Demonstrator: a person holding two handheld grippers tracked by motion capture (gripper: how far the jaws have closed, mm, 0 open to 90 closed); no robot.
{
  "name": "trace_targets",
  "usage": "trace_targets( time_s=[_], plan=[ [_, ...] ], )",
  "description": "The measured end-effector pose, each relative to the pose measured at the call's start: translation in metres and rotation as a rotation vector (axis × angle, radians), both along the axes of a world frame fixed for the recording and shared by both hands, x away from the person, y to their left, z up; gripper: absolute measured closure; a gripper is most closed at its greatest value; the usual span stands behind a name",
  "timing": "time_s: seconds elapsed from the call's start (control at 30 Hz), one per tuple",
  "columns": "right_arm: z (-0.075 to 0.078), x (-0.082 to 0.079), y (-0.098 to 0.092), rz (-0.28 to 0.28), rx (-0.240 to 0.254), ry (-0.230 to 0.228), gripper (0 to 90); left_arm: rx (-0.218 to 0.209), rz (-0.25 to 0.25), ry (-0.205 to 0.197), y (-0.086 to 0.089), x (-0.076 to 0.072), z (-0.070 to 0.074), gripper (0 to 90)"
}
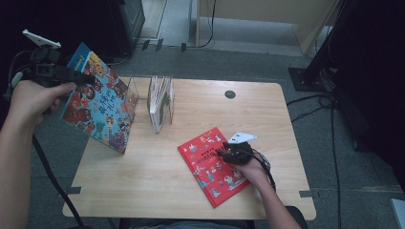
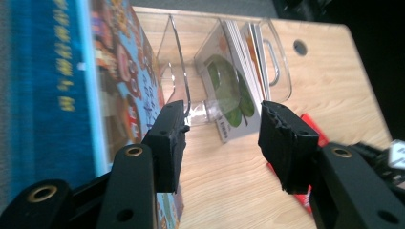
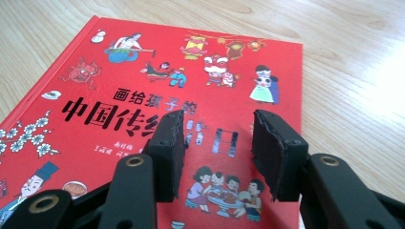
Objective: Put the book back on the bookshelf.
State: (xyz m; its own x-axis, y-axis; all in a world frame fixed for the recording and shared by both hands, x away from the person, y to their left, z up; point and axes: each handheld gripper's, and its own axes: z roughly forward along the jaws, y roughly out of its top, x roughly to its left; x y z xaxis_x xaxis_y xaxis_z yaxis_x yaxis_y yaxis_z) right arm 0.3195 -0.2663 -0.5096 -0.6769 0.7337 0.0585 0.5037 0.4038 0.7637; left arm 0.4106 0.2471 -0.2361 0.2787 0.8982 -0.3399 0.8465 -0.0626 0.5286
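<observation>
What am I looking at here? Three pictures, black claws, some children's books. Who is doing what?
A person holds a hand-operated claw, called a gripper, in each hand. One camera looks down on the wooden table; the other two ride on the grippers and look along their black jaws. The left gripper is beside the blue picture book, which stands tilted at the table's left edge; its jaws are open with nothing between them. The right gripper hovers open above the red picture book, which lies flat. A clear plastic rack at the back holds thin books upright.
</observation>
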Motion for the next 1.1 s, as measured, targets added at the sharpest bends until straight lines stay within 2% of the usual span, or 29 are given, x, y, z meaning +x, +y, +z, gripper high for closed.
trace_targets(
  time_s=[0.03,0.1,0.13,0.2,0.27,0.43,0.57,0.63,0.7,0.77,0.9,1.1],
  plan=[
    [0.001,0.000,-0.001,-0.004,0.003,0.001,55.3,0.005,-0.007,-0.002,-0.003,-0.001,0.000,51.1],
    [0.002,0.000,-0.003,-0.010,0.010,-0.004,55.5,-0.038,-0.021,-0.001,-0.008,-0.002,-0.001,51.3],
    [0.002,0.000,-0.003,-0.012,0.012,-0.006,55.6,-0.044,-0.028,0.002,-0.011,-0.002,-0.002,51.3],
    [0.003,0.001,-0.004,-0.012,0.018,-0.004,55.7,-0.026,-0.039,0.003,-0.017,-0.001,-0.005,51.2],
    [0.003,0.001,-0.004,-0.016,0.018,-0.003,55.8,-0.039,-0.049,0.005,-0.023,-0.001,-0.009,50.9],
    [0.005,0.000,-0.006,-0.017,0.017,-0.005,55.9,-0.030,-0.080,0.008,-0.036,-0.003,-0.021,50.4],
    [0.005,0.000,-0.008,-0.023,0.017,-0.004,55.9,-0.035,-0.098,0.017,-0.045,-0.006,-0.034,49.6],
    [0.006,-0.001,-0.009,-0.023,0.022,-0.008,55.9,-0.055,-0.109,0.023,-0.050,-0.007,-0.040,49.6],
    [0.006,-0.001,-0.010,-0.027,0.025,-0.007,55.9,-0.041,-0.123,0.029,-0.055,-0.008,-0.046,49.5],
    [0.006,-0.001,-0.012,-0.030,0.029,-0.010,56.0,-0.010,-0.137,0.020,-0.059,-0.009,-0.050,49.0],
    [0.006,-0.002,-0.014,-0.034,0.032,-0.009,56.0,-0.030,-0.149,0.014,-0.065,-0.012,-0.056,49.2],
    [0.006,-0.004,-0.017,-0.039,0.029,-0.007,56.0,-0.029,-0.183,0.032,-0.081,-0.016,-0.075,48.8]
  ],
)
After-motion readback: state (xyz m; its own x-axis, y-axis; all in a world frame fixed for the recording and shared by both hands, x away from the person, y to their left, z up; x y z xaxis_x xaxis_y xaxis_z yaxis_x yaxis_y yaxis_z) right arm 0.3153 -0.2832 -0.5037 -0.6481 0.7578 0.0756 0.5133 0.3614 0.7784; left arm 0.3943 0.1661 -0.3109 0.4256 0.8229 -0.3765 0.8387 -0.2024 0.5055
